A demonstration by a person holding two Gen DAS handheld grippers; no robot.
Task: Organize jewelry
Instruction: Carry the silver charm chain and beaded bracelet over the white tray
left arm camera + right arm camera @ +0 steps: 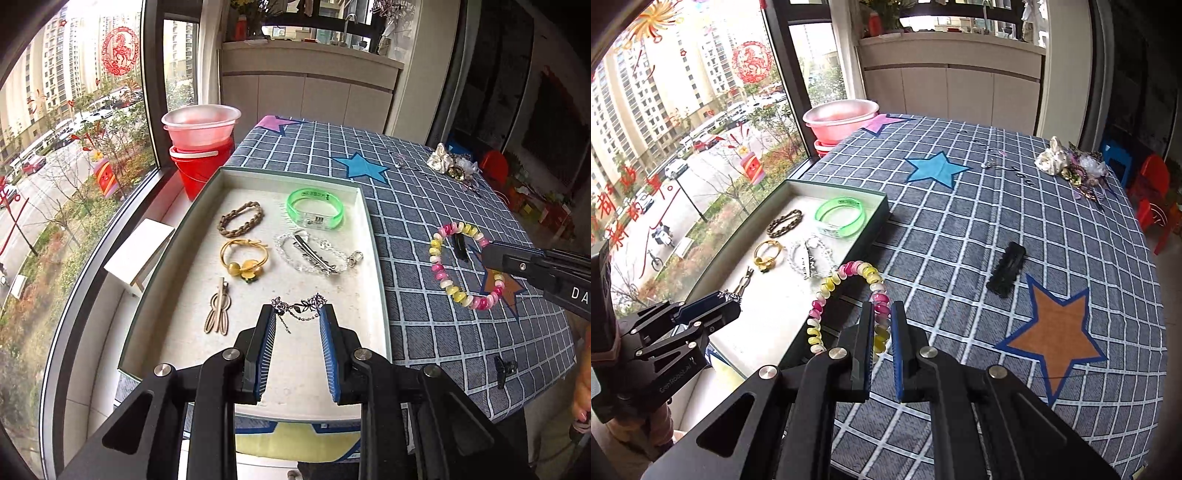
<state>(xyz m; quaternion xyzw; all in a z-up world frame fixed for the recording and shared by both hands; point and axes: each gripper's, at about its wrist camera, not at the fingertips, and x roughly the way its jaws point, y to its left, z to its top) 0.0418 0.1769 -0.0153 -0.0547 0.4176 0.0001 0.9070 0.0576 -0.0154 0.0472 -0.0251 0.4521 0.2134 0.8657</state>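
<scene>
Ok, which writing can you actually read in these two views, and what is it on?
"GenRobot.AI": on the left gripper body, right wrist view.
"DA": cut off, on the right gripper body, left wrist view.
Green bracelet print: too small.
Red window stickers: seen mirrored, unreadable.
Tablecloth script: too blurred.

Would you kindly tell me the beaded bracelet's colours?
Pink, yellow and white beads on the beaded bracelet, clearest in the left wrist view.

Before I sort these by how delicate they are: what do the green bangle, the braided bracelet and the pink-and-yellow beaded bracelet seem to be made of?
Green bangle: likely translucent plastic, glossy; light passes through it.
Braided bracelet: looks like woven cord or leather, matte brown; the plait shows.
Beaded bracelet: glossy glass or resin beads, shiny highlights; cannot tell which.
</scene>
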